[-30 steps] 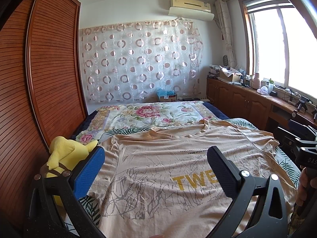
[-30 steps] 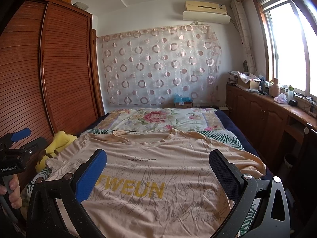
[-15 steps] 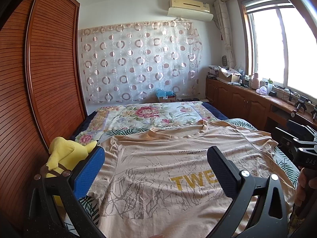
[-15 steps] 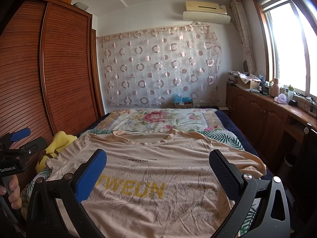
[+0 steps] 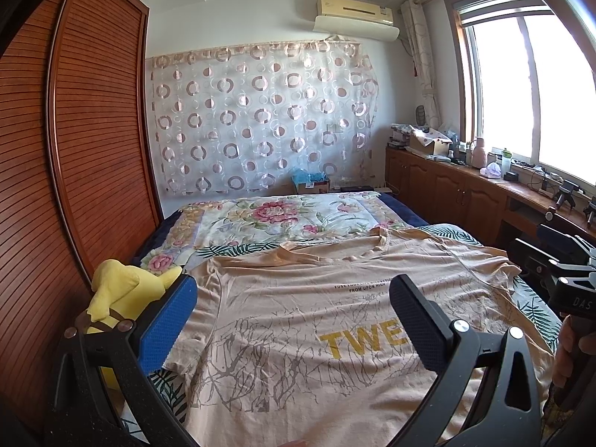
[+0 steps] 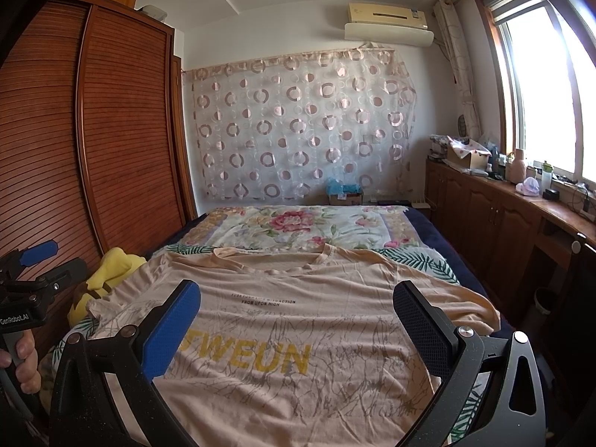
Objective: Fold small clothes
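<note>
Right wrist view: the peach T-shirt (image 6: 298,320) lies flat, print up, on the bed (image 6: 298,223), collar toward the far end, hem cut off below. Both tools, left tool (image 5: 290,320) and right tool (image 6: 296,326), hover spread wide, empty. A yellow plush (image 5: 119,294) sits at the bed's left edge.
</note>
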